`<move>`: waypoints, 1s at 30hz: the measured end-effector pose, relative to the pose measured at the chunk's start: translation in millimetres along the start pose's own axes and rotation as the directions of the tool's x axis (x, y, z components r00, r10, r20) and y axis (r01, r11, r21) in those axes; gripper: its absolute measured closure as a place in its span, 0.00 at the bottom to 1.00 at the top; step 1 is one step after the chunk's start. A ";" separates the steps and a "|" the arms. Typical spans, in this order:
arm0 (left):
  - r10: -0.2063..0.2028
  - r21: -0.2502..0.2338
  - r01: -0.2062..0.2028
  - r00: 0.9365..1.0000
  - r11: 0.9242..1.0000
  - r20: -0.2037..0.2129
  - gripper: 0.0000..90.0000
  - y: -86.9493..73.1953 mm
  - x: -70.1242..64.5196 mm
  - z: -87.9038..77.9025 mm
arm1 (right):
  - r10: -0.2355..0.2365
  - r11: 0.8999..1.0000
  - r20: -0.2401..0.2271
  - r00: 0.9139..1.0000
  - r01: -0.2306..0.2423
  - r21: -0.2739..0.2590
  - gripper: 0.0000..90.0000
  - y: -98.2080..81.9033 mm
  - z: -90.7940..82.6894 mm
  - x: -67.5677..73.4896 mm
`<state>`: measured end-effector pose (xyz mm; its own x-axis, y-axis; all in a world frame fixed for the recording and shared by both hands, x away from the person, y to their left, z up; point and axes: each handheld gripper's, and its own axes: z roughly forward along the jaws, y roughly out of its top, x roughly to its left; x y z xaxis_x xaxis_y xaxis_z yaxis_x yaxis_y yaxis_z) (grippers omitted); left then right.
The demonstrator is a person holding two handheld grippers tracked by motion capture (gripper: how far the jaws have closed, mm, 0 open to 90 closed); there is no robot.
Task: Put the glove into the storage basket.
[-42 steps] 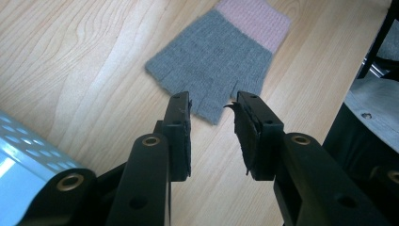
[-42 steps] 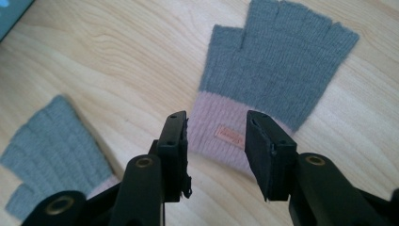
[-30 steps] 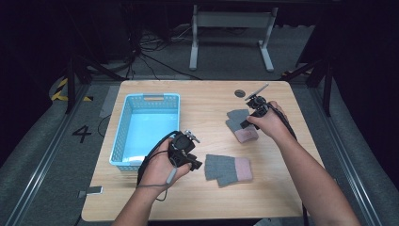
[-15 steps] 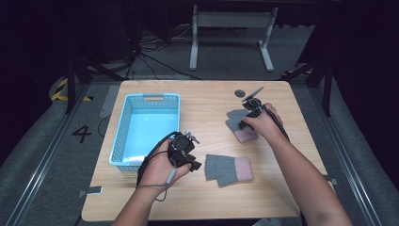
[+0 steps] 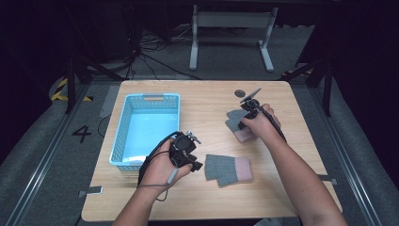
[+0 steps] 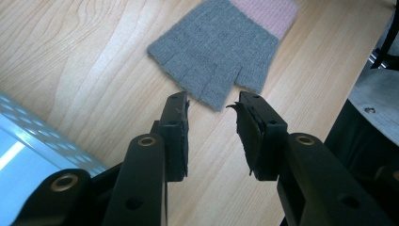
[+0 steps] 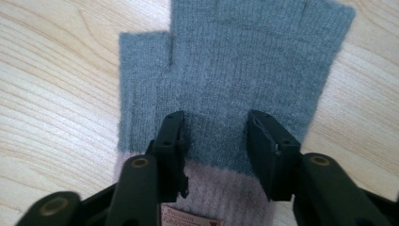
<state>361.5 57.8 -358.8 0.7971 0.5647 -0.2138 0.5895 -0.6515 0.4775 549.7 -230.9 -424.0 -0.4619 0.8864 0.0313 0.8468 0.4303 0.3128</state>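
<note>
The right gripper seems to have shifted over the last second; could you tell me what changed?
The right gripper moved down and slightly left onto the far glove, jaws open astride it, nothing gripped yet. The left gripper, near glove and basket stayed put.

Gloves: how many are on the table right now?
2. One glove lies flat near the table's front edge, just right of the left gripper. The other glove lies farther back on the right, under the right gripper. Nothing suggests another hidden.
</note>
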 end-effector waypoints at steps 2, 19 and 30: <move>-0.002 0.000 0.002 1.000 1.000 0.004 0.72 0.2 -0.3 0.4 | 0.005 1.000 0.003 1.000 -0.005 0.001 0.72 0.0 0.0 -0.6; 0.004 -0.011 -0.004 1.000 1.000 0.012 0.72 4.8 0.9 1.1 | 0.031 0.999 -0.054 0.998 -0.033 -0.037 0.94 -5.1 -5.6 -8.0; 0.022 -0.010 -0.022 1.000 1.000 0.022 0.72 11.1 -0.2 2.7 | -0.009 0.995 -0.071 0.997 0.002 -0.098 0.95 -16.5 -38.4 -9.6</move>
<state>368.2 49.1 -355.8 0.8126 0.5389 -0.2217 0.5707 -0.6587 0.4904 530.0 -253.1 -393.1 -0.4870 0.8681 0.0957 0.8159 0.4132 0.4044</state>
